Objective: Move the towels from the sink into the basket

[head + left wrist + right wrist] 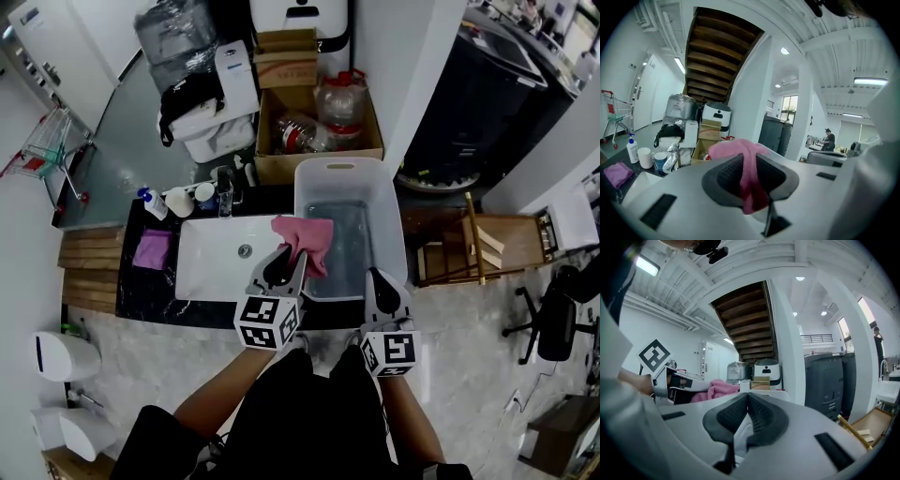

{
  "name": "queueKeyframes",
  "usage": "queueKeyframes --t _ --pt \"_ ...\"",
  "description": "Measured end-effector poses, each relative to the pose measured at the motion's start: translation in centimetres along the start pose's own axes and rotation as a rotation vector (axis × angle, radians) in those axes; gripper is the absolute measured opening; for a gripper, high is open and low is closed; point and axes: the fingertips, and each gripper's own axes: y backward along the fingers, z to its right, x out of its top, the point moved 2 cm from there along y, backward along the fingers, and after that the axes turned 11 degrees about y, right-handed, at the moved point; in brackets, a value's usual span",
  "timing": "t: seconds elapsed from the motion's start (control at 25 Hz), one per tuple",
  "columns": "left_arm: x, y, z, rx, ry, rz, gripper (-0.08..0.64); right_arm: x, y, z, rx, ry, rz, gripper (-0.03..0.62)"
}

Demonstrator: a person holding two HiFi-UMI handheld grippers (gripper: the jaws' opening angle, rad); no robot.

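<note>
A pink towel hangs from my left gripper, which is shut on it; the cloth sits bunched between the pads and spills over the jaw tips. In the head view the towel is over the left rim of the white basket, just right of the white sink. My right gripper is at the basket's near rim with its jaws together and nothing in them. The right gripper view also takes in the towel and the left gripper off to its left.
A purple cloth lies on the dark counter left of the sink, with a soap bottle and cups by the tap. A cardboard box with bottles stands behind the basket. A wooden rack is at the right.
</note>
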Motion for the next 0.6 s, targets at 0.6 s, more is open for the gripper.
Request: queueKeyframes --t 0.6 --pt "-0.6 -7.7 5.3 0.096 0.02 -0.002 0.098 -0.5 -2.5 5.9 0.176 -0.013 0.047 0.015"
